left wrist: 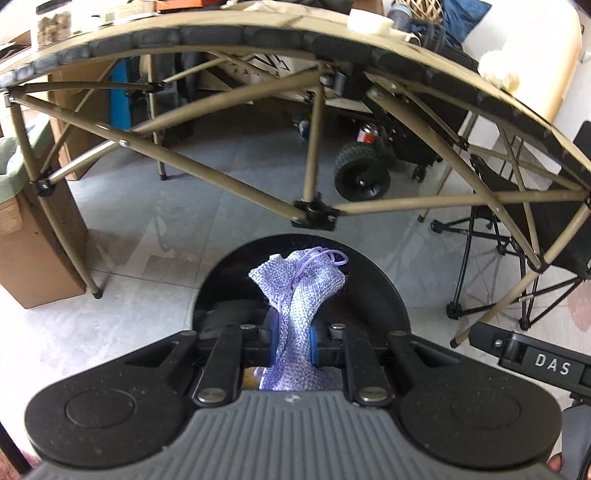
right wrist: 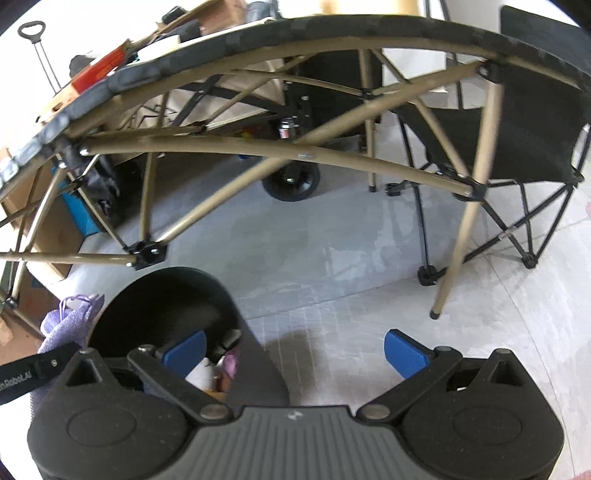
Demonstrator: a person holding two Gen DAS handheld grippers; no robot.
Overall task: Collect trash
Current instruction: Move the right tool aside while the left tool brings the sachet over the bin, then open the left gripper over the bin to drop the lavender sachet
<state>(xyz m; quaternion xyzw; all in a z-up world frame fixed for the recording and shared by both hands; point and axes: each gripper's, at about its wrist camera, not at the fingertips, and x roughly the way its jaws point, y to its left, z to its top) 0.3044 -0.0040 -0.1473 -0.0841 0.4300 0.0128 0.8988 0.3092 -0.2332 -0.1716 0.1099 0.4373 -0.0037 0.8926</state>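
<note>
Looking along the left gripper (left wrist: 293, 341), we see its blue pads pressed tight on a lilac mesh bag (left wrist: 295, 291), which bunches up above the fingers in the lower middle of the frame and spills back toward the camera beneath them. Behind the bag sits a round black bin (left wrist: 384, 295) on the pale grey tiled floor (left wrist: 207, 177). In the right wrist view that same bin (right wrist: 162, 299) lies at lower left, and we can make out bits of trash (right wrist: 214, 373) inside it, white and pinkish, too small to name. The lilac bag (right wrist: 70, 314) shows at the far left edge there, just beside the bin. Our right gripper (right wrist: 295, 352) stands wide open with nothing between its blue pads (right wrist: 406, 352); its left pad (right wrist: 186, 350) hangs over the bin's mouth, the other over bare floor. Across the top of both frames arches a folding table (left wrist: 258, 33) with tan crossed legs (left wrist: 314, 147). Under it, in the left wrist view, we see a black wheel (left wrist: 360, 173) and a red can (left wrist: 367, 133) toward the middle right, a cardboard box (left wrist: 33, 251) at the left edge, and a black folding chair (left wrist: 535, 206) on the right. That chair (right wrist: 524, 129) fills the upper right of the right wrist view.
</note>
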